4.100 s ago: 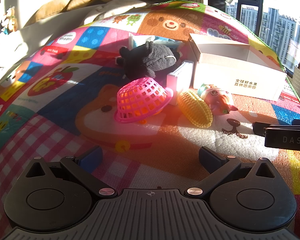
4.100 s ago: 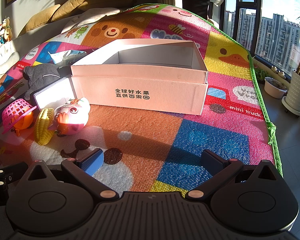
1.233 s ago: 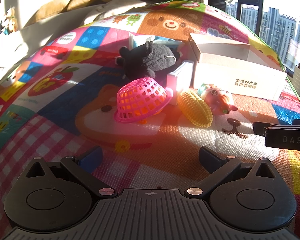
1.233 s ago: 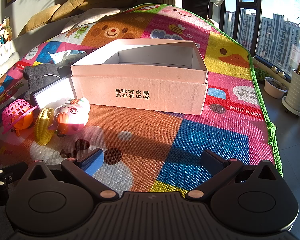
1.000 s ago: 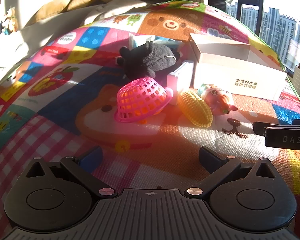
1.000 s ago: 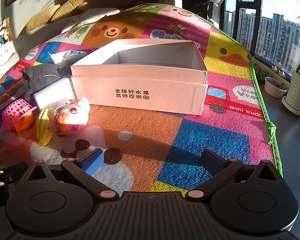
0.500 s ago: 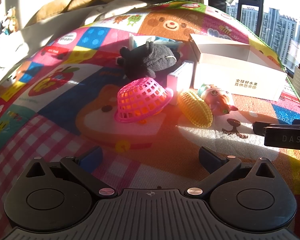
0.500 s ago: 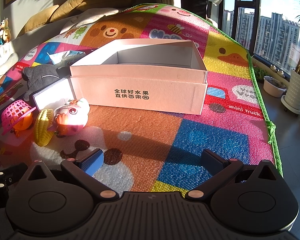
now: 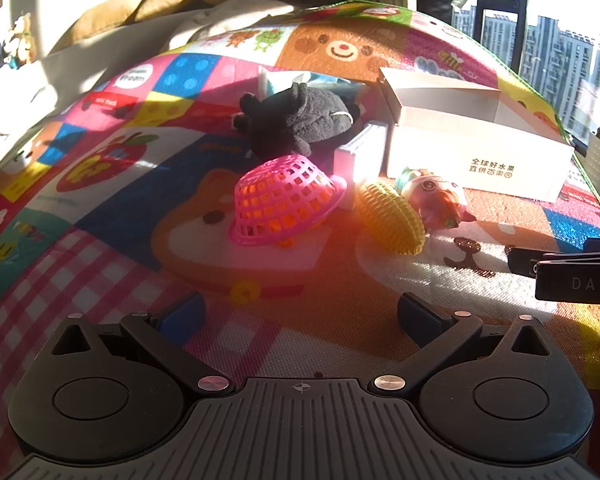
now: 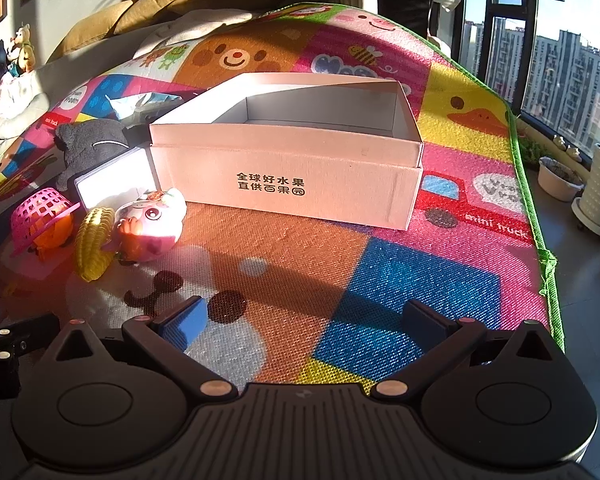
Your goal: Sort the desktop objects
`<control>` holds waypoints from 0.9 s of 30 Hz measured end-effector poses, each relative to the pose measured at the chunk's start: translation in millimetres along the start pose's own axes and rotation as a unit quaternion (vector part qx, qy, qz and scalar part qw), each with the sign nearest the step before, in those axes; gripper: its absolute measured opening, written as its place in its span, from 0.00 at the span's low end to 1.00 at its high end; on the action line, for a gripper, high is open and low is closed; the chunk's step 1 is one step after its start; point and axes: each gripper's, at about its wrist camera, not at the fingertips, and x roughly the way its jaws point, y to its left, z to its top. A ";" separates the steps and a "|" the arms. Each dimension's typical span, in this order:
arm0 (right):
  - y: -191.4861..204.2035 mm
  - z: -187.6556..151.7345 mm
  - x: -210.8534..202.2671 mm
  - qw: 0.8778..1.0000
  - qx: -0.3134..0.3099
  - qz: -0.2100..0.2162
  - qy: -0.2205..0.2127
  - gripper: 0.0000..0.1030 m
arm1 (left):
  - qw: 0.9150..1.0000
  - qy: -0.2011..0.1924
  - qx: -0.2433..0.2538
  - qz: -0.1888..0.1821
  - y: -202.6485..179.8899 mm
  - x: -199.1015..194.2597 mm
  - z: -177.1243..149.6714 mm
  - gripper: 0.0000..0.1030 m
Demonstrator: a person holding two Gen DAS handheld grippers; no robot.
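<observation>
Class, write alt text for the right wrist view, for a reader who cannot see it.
An open, empty-looking cardboard box sits on a colourful play mat, ahead of the open right gripper. Left of the box lie a pink pig toy, a yellow corn toy, an upturned pink basket, a white case and a black plush.

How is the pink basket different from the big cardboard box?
The pink basket is round with a lattice of holes; the cardboard box is rectangular with solid walls. The basket lies tipped over something orange, its opening facing down, while the box stands upright with its opening facing up. The box looks far bigger and has black printed characters on its front; the basket has none. Both sit on the colourful play mat.
</observation>
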 end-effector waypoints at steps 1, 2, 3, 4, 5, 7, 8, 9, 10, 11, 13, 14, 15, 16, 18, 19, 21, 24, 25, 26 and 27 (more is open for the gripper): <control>-0.9 0.9 0.2 1.000 -0.001 0.003 0.004 1.00 | 1.000 0.000 0.000 0.000 0.2 0.1 0.1 1.00; -1.6 1.6 0.3 1.000 -0.002 0.006 0.008 1.00 | 1.000 0.000 0.001 0.001 0.0 0.3 0.0 1.00; -2.0 2.1 0.1 1.000 -0.003 0.008 0.012 1.00 | 1.000 0.001 0.001 0.000 0.2 0.3 0.0 1.00; -2.2 2.1 -0.7 1.000 -0.004 0.010 0.017 1.00 | 1.000 0.003 0.002 0.000 0.3 0.8 0.4 1.00; -2.5 1.6 -2.0 1.000 -0.004 0.011 0.020 1.00 | 1.000 0.004 0.004 0.000 0.4 1.2 0.7 1.00; -3.1 -0.7 -5.4 1.000 -0.003 0.014 0.025 1.00 | 1.000 0.007 0.005 0.000 0.4 1.6 1.1 1.00; -3.5 -1.7 -6.6 0.999 -0.007 0.017 0.028 1.00 | 1.000 0.007 0.006 -0.001 0.2 1.4 1.1 1.00; -3.8 -2.6 -8.1 0.999 -0.011 0.021 0.031 1.00 | 1.000 0.008 0.007 -0.003 0.8 1.0 1.0 1.00; -4.5 -2.9 -9.3 0.999 -0.016 0.026 0.033 1.00 | 1.000 0.008 0.008 -0.008 2.0 0.3 0.9 1.00; -4.9 -2.8 -10.1 0.999 -0.021 0.030 0.035 1.00 | 1.000 0.010 0.010 -0.015 3.5 -0.7 1.1 1.00; -5.1 -1.6 -12.9 0.998 -0.030 0.044 0.042 1.00 | 0.999 0.009 0.013 -0.043 9.1 -8.0 2.8 1.00; -4.1 -0.9 -14.9 0.996 -0.039 0.061 0.042 1.00 | 0.998 0.002 0.012 -0.054 13.4 -13.2 4.0 1.00; -1.8 0.3 -19.6 0.995 -0.052 0.080 0.028 1.00 | 0.998 -0.010 0.013 -0.053 17.2 -18.9 5.6 1.00; 2.4 2.1 -26.1 0.994 -0.065 0.090 0.002 1.00 | 0.999 -0.025 0.017 -0.044 21.0 -25.2 7.8 1.00; 13.1 8.5 -35.8 0.990 -0.089 0.100 -0.047 1.00 | 0.998 -0.053 0.016 -0.023 30.2 -35.6 12.6 1.00; 16.4 11.3 -37.6 0.988 -0.093 0.110 -0.061 1.00 | 0.998 -0.065 0.009 -0.016 36.3 -39.6 15.6 1.00; 26.9 24.3 -33.6 0.984 -0.084 0.136 -0.080 0.93 | 0.997 -0.075 -0.014 -0.014 48.4 -43.7 20.6 1.00; 42.2 43.0 -12.0 0.984 -0.066 0.155 -0.065 0.77 | 0.996 -0.082 -0.033 -0.019 57.4 -45.7 23.8 1.00; 46.1 47.7 -2.9 0.984 -0.058 0.155 -0.062 0.77 | 0.996 -0.081 -0.031 -0.021 57.7 -46.1 25.1 1.00; 48.4 50.6 5.5 0.985 -0.052 0.157 -0.056 0.77 | 0.996 -0.078 -0.026 -0.026 56.0 -45.5 24.2 1.00; 50.0 52.4 13.7 0.984 -0.048 0.165 -0.042 0.77 | 0.996 -0.075 -0.021 -0.033 53.6 -44.5 23.8 1.00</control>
